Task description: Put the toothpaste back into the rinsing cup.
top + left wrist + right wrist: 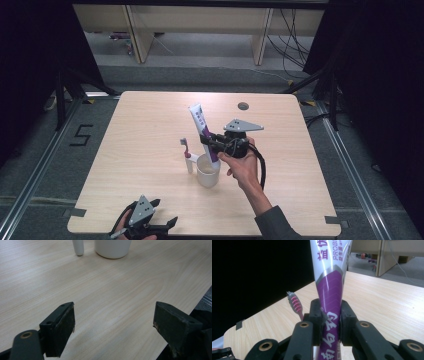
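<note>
A white and purple toothpaste tube (201,127) stands upright with its lower end inside a white cup (208,172) at the table's middle. My right gripper (208,140) is shut on the tube just above the cup's rim; in the right gripper view the pads squeeze the toothpaste tube (331,290) from both sides. A pink and white toothbrush (187,156) stands upright just left of the cup, its bristled head (295,303) showing beside the tube. My left gripper (162,216) rests at the table's front edge, open with nothing between its jaws (113,325).
The light wooden table (150,130) has a round cable hole (243,106) near its far edge. In the left gripper view the cup's base (112,248) and the toothbrush handle's end (78,247) stand farther along the tabletop. Dark floor surrounds the table.
</note>
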{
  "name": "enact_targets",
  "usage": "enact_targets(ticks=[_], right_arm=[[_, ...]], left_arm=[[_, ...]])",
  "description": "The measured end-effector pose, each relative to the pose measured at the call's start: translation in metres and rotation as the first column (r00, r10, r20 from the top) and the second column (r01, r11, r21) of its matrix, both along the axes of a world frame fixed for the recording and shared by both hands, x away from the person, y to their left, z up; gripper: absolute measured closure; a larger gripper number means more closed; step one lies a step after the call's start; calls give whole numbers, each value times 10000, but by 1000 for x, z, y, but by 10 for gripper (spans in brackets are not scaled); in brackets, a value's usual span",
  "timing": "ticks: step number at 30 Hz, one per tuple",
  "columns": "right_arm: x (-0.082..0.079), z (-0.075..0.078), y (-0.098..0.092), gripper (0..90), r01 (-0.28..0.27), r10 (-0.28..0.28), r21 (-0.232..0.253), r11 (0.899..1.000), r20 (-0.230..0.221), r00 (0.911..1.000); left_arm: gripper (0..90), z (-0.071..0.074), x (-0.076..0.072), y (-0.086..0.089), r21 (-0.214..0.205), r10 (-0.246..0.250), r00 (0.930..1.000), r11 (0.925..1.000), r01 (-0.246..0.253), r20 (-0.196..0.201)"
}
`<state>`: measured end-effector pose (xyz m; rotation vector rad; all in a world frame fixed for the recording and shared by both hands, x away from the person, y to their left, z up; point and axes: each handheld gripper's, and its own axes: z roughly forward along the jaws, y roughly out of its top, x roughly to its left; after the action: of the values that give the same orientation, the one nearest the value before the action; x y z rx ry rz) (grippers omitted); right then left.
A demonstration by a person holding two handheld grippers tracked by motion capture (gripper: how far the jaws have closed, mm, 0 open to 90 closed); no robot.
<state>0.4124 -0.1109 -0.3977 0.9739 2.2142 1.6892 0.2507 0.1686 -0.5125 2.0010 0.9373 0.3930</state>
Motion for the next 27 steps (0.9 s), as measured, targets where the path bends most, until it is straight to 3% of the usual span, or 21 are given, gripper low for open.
enact_targets(ticks=[1, 3, 5, 6, 8, 9, 10, 12, 16, 24, 27], right_arm=[[1, -1, 1, 767, -60, 60, 0, 10000, 14, 10000], [2, -4, 2, 767, -126, 126, -1, 9999, 200, 9997], [3, -6, 3, 767, -39, 39, -38, 10000, 46, 10000], [2, -8, 4, 767, 7, -5, 136, 9999, -152, 9999], [3, -11, 4, 767, -65, 64, 107, 9999, 126, 9999], [3, -13, 4, 767, -106, 105, 83, 9999, 118, 9999], [2, -14, 4, 767, -32, 33, 109, 9999, -53, 10000], [1, -17, 5, 767, -96, 96, 46, 9999, -18, 10000], [0, -23, 4, 766, -50, 52, 95, 9999, -199, 9998], [1, -36, 4, 765, -235, 235, -181, 9996, 1, 9997], [-1, -40, 4, 765, -151, 148, -131, 9998, -192, 9997]], left_arm=[[172, -1, -1, -2, -346, 89, 10000, 9994, -89, -17], [172, -1, 0, -2, -323, 67, 10000, 9995, -67, 4], [172, 0, 0, -1, -113, 22, 10000, 9999, -22, -1], [172, 0, 0, -1, -204, 34, 10000, 9998, -34, -3], [172, 0, 0, -1, -174, 27, 10000, 9998, -27, -11], [172, -1, 0, -1, -227, 59, 10000, 9997, -59, -10], [172, 0, 0, 0, -8, -24, 10000, 10000, 24, -5], [172, -1, -1, -2, -337, 54, 10000, 9994, -54, -3], [172, -1, -1, -3, -313, 39, 10000, 9995, -41, -43], [172, -1, 0, -2, -222, 16, 10000, 9998, -17, -42], [172, -1, -1, -2, -224, -10, 10000, 9997, 9, -67]])
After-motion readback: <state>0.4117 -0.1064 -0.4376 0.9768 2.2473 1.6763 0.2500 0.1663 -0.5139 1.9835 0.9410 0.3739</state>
